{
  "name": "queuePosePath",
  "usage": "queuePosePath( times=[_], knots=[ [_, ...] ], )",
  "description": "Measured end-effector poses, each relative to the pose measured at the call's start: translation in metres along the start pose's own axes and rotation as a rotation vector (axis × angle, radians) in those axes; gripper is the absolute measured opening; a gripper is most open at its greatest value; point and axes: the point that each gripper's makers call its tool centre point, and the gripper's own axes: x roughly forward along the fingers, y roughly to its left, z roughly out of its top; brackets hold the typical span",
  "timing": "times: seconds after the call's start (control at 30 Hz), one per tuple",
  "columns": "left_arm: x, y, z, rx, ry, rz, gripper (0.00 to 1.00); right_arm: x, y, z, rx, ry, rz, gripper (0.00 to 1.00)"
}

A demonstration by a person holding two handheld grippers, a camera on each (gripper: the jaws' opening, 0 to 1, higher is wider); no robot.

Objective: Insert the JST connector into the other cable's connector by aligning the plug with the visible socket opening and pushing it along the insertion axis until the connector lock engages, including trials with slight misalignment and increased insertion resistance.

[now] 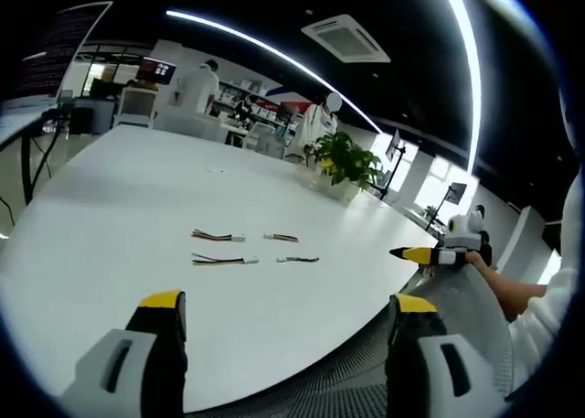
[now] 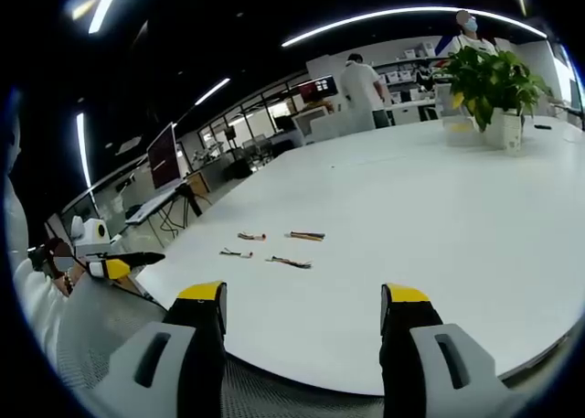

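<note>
Between each view's wide-parted, empty jaws, the left claw (image 1: 285, 313) and right claw (image 2: 303, 299) hang above the near edge of the white surface (image 1: 137, 198), where four short cables (image 1: 218, 236) lie in two rows, apparently unplugged, with a plant (image 1: 345, 160) well beyond.

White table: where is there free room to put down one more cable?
The white round table is bare between the four short wired cables and its near edge by the open left gripper, also toward the potted green plant. Crowded: among the cables.
</note>
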Motion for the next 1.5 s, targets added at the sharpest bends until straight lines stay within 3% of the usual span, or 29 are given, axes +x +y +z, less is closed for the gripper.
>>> queuePosePath(
  times=[1.5],
  knots=[
    [-0.0017, 0.0012, 0.0025, -0.003, -0.024, -0.003, 0.9, 0.0003, -0.0001, -0.0032, -0.002, 0.022, -0.014, 0.67]
  ],
)
